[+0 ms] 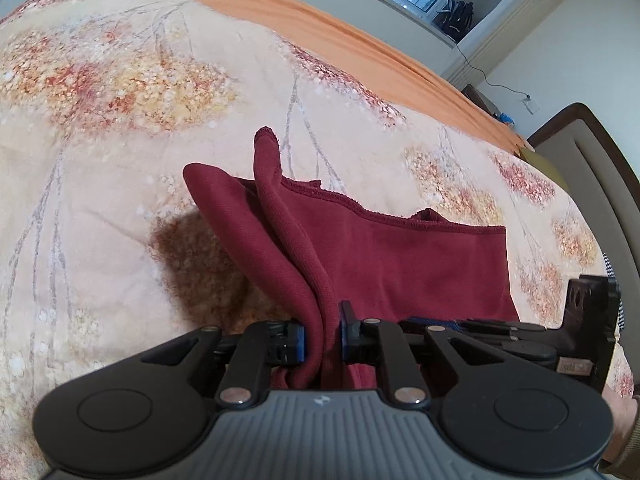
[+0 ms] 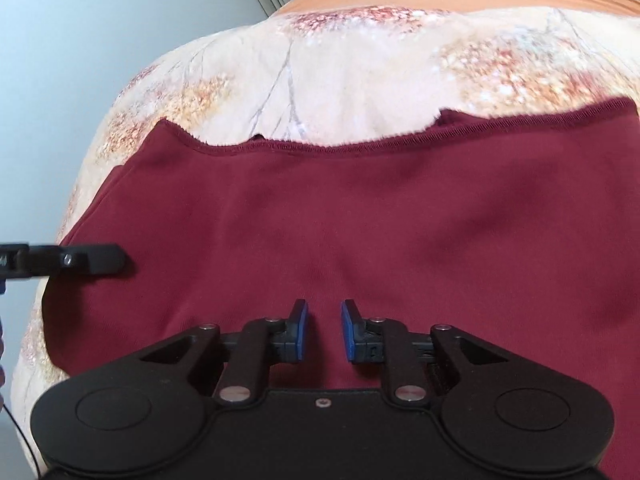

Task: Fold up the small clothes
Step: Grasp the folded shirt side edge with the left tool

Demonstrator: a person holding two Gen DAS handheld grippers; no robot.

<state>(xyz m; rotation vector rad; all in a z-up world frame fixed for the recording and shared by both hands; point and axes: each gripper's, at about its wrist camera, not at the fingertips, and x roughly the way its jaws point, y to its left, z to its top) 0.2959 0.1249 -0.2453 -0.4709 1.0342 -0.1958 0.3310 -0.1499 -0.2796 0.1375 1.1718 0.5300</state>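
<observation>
Dark red garment (image 2: 360, 216) spread on the flowered bedcover (image 1: 120, 160).
Left tongs (image 1: 321, 340) pinching a raised fold of it; right tongs (image 2: 324, 332) slightly spread above flat cloth, gripping nothing. Orange sheet (image 1: 360, 52) and headboard (image 1: 592, 184) beyond; garment's near edge hidden.

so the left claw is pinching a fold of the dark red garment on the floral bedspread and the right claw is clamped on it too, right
Not quite. The left claw does pinch a fold of the dark red garment on the floral bedspread, but the right claw is open, nothing between its pads, as the right wrist view shows.
</observation>
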